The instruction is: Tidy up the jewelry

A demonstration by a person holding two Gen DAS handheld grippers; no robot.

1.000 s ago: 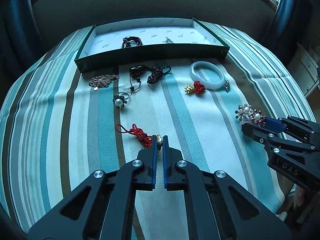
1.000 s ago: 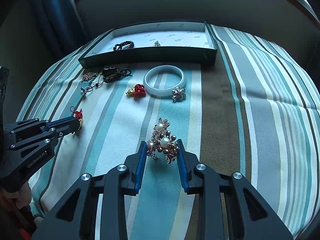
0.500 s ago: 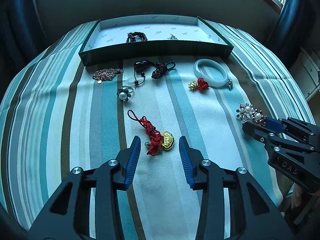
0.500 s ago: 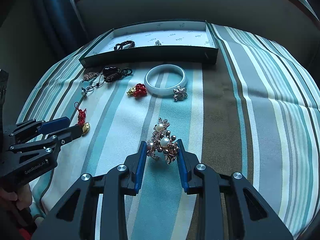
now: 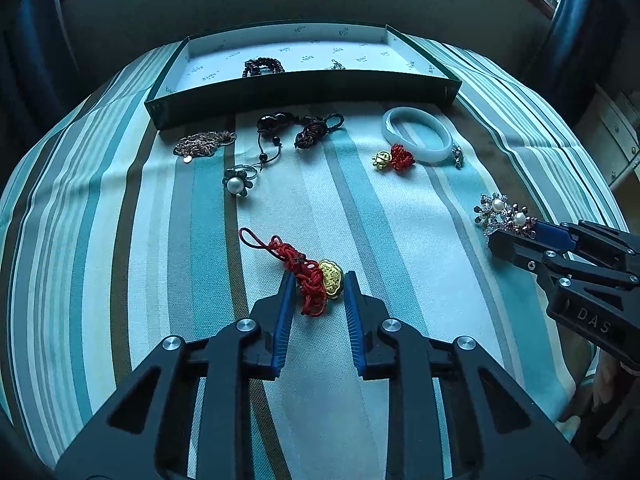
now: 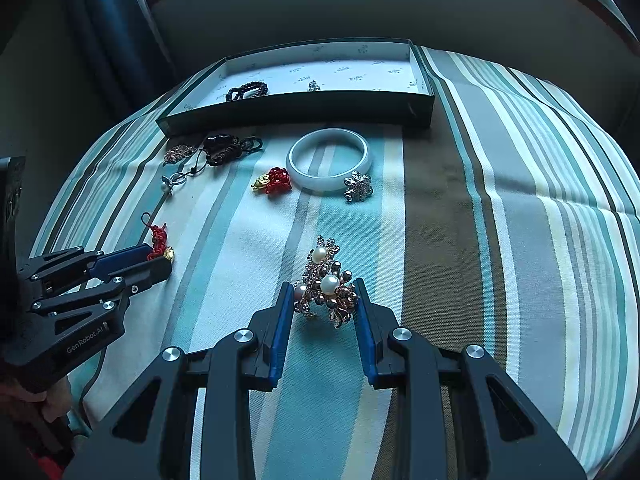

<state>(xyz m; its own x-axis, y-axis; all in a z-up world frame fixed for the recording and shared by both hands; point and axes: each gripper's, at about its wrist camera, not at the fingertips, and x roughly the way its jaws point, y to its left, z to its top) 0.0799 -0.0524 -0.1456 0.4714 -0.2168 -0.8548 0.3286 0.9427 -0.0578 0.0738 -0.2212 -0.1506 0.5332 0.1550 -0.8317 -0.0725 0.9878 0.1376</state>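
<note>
A red knotted charm with a gold pendant point(image 5: 310, 276) lies on the striped cloth between the open fingers of my left gripper point(image 5: 318, 286); it also shows in the right wrist view point(image 6: 160, 242). A pearl brooch point(image 6: 326, 284) lies between the open fingers of my right gripper point(image 6: 324, 300); the fingers stand close on both sides of it. The brooch also shows in the left wrist view point(image 5: 502, 214). A dark green jewelry box point(image 5: 304, 92) with a white lining stands at the back, holding a dark bead bracelet point(image 5: 262, 66) and a small silver piece point(image 5: 335, 65).
On the cloth before the box lie a white jade bangle point(image 5: 418, 140), a small red and gold charm point(image 5: 394, 158), a silver flower brooch point(image 6: 359, 187), a pearl ring point(image 5: 236, 182), dark cord beads point(image 5: 296, 130) and a chain point(image 5: 204, 142).
My left gripper has opened from shut and now straddles the red charm, having pulled back and then come forward again. My right gripper has stayed around the brooch.
</note>
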